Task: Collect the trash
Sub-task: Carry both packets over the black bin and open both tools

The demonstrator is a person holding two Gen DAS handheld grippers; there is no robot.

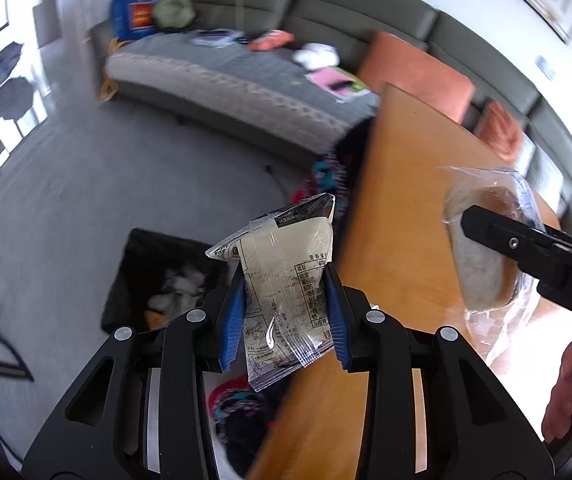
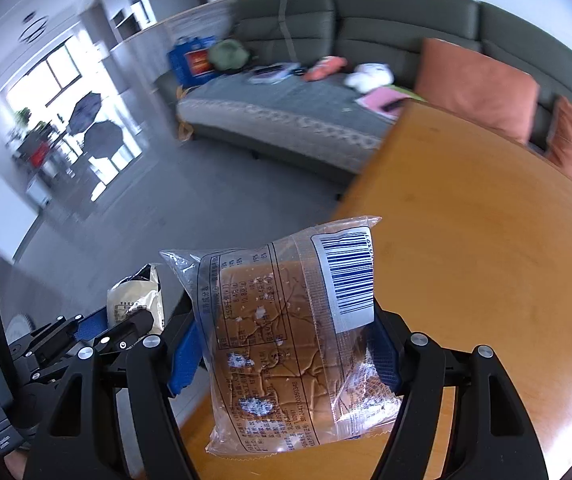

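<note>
The small snack wrapper (image 1: 286,280), clear plastic over a pale, cream-coloured filling with a dark printed strip along its top edge, stands pinched between the blue pads (image 1: 232,320) of the left gripper (image 1: 286,316) at the lower centre of the left wrist view; rows of Chinese characters in a ruled table run down its face, too small to read. In the right wrist view, a larger clear bag (image 2: 290,336) fills the lower centre, clamped at its sides by the right gripper (image 2: 286,352), whose jaws stand wider around it. It bears a white label with a blue barcode at its upper right and a boxed table of Chinese print with percentage figures, plus a long digit string near the bottom edge that is not legible with certainty. From the left wrist camera, white letters "DA" show on the black body of the right gripper at the right edge. Both packets hang over the edge of an orange-brown wooden table (image 2: 486,248). On the grey floor at the lower left of the left wrist view sits a black bin (image 1: 138,264) holding crumpled white litter. A grey-green sofa (image 2: 366,20) with orange cushions (image 2: 478,88) crosses the top.
</note>
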